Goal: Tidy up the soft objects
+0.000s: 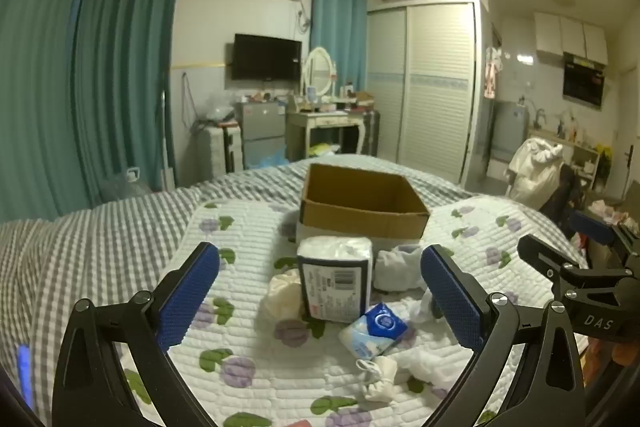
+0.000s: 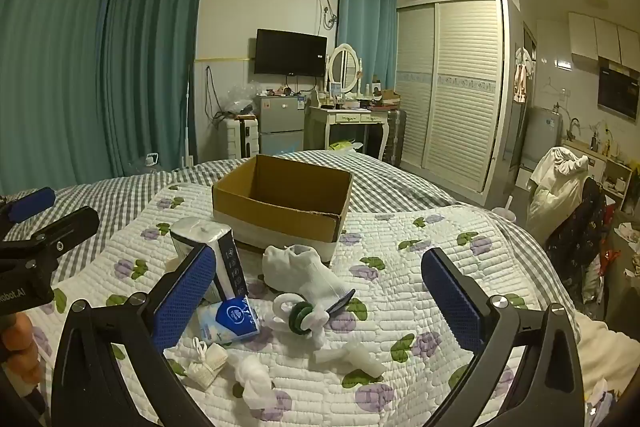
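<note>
An open cardboard box [image 1: 362,201] [image 2: 280,201] stands on a flowered quilt [image 1: 248,227] [image 2: 400,267]. In front of it lie soft items: an upright tissue pack [image 1: 335,277] [image 2: 214,255], a small blue tissue packet [image 1: 374,329] [image 2: 228,319], a white sock [image 2: 304,273] [image 1: 398,267], a cream cloth ball [image 1: 282,293], a small drawstring pouch [image 1: 378,379] [image 2: 206,363], a green ring toy [image 2: 300,319] and crumpled white cloths [image 2: 256,379]. My left gripper [image 1: 320,291] is open above the pile. My right gripper [image 2: 316,295] is open above it, empty.
The quilt lies on a grey checked bed [image 1: 80,247]. Beyond the bed stand a dresser with mirror [image 2: 348,107], a small fridge [image 2: 280,125], a wardrobe [image 2: 452,87] and teal curtains [image 2: 100,67]. A chair with clothes [image 2: 568,211] stands at the right.
</note>
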`<state>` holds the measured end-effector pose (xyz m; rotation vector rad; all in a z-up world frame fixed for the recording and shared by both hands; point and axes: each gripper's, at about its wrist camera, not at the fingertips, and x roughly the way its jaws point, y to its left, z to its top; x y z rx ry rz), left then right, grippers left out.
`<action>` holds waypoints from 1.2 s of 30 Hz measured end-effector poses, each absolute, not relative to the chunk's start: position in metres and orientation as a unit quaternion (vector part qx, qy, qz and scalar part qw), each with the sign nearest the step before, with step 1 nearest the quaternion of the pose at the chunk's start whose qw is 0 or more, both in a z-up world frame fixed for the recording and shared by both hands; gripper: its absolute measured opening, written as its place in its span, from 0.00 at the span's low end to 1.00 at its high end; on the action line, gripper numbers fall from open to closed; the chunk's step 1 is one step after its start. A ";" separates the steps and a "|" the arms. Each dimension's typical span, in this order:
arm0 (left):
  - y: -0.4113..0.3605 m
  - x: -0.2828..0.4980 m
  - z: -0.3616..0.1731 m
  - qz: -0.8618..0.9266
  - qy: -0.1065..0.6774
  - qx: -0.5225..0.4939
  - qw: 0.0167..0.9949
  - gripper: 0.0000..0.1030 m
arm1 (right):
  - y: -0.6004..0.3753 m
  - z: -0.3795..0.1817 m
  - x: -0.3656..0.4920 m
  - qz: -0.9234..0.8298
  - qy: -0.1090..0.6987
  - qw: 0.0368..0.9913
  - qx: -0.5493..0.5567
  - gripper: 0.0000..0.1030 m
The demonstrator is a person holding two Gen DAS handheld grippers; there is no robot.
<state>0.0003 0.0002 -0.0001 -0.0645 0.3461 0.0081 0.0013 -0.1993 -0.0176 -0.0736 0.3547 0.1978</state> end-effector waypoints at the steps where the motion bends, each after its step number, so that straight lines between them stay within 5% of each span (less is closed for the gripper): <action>1: 0.000 0.000 0.000 0.004 0.173 -0.032 0.984 1.00 | -0.199 -0.018 0.002 0.098 0.183 0.978 -0.038 1.00; 36: -0.001 0.001 -0.001 0.006 0.179 -0.024 0.984 1.00 | -0.199 -0.024 0.003 0.103 0.190 0.976 -0.035 1.00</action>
